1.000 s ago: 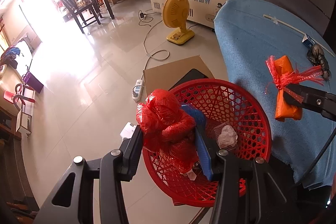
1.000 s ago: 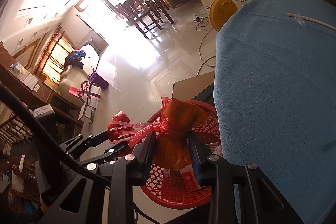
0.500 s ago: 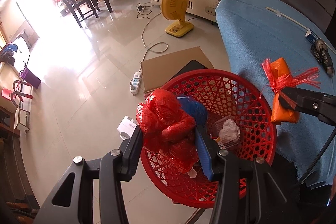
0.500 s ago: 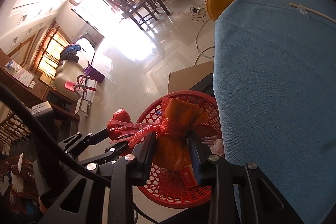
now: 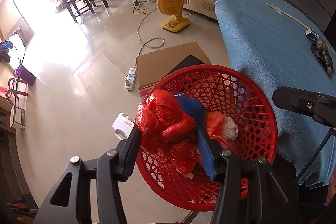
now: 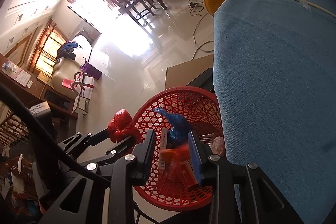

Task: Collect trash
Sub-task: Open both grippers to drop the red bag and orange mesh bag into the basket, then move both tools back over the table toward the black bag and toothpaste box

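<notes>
A red mesh basket [image 5: 210, 67] [image 6: 182, 89] stands on the floor beside the blue-clothed table. My left gripper [image 5: 168, 131] hangs over its near-left rim, its jaws opening, with a crumpled red plastic bag [image 5: 166, 119] [image 6: 121, 125] still pressed between the pads. My right gripper [image 6: 172, 135] is above the basket with its jaws opening. An orange packet tied with red netting [image 6: 170, 153] [image 5: 214, 121] shows blurred below its fingers, loose inside the basket. A blue bag [image 5: 193, 108], a white paper wad [image 5: 230, 128] and small boxes also lie in there.
On the blue table cloth [image 5: 273, 45] lie a black crumpled wrapper [image 5: 322, 54], a small carton [image 5: 311, 33] and a white straw [image 5: 283, 13]. A cardboard sheet [image 5: 168, 62], a power strip [image 5: 130, 79] and a yellow fan [image 5: 172, 5] sit on the floor beyond the basket.
My right gripper carried the orange packet from over the table edge to above the basket and let it go; the packet now drops inside. The left gripper kept the red bag.
</notes>
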`<state>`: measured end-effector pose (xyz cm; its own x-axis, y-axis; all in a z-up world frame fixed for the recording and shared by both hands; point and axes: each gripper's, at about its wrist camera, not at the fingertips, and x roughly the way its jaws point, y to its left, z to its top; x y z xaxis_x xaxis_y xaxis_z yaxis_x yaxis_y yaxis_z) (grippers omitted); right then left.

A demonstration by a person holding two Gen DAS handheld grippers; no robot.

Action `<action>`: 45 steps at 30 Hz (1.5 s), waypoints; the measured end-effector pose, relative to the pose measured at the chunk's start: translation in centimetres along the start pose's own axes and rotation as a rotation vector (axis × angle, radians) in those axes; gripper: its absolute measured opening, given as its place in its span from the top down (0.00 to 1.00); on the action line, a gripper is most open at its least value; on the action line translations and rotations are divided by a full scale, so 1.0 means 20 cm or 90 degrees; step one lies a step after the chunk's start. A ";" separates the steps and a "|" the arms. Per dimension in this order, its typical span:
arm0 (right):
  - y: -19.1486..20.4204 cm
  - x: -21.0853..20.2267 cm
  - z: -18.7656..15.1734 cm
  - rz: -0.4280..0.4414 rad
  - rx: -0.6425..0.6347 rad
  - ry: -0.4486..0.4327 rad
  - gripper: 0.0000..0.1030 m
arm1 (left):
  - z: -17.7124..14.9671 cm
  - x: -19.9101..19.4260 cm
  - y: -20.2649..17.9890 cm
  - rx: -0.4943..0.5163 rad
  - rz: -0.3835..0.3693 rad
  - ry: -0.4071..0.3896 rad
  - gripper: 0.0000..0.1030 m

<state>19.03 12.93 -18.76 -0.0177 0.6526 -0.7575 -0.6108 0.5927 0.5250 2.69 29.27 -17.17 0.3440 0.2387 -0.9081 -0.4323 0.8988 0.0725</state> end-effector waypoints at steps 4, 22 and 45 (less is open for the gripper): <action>-0.01 0.01 -0.01 0.000 0.005 0.003 0.66 | 0.01 0.01 0.00 0.002 -0.001 0.005 0.44; -0.10 0.00 0.00 0.016 0.044 0.015 0.66 | 0.04 0.06 -0.06 0.025 0.011 0.021 0.40; -0.16 -0.22 -0.04 0.034 0.057 -0.045 0.65 | 0.02 -0.13 -0.21 0.062 0.031 -0.021 0.40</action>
<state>20.55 7.79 -17.45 0.0095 0.7135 -0.7005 -0.5370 0.5946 0.5984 3.91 25.10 -14.96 0.3527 0.2943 -0.8882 -0.3676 0.9165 0.1577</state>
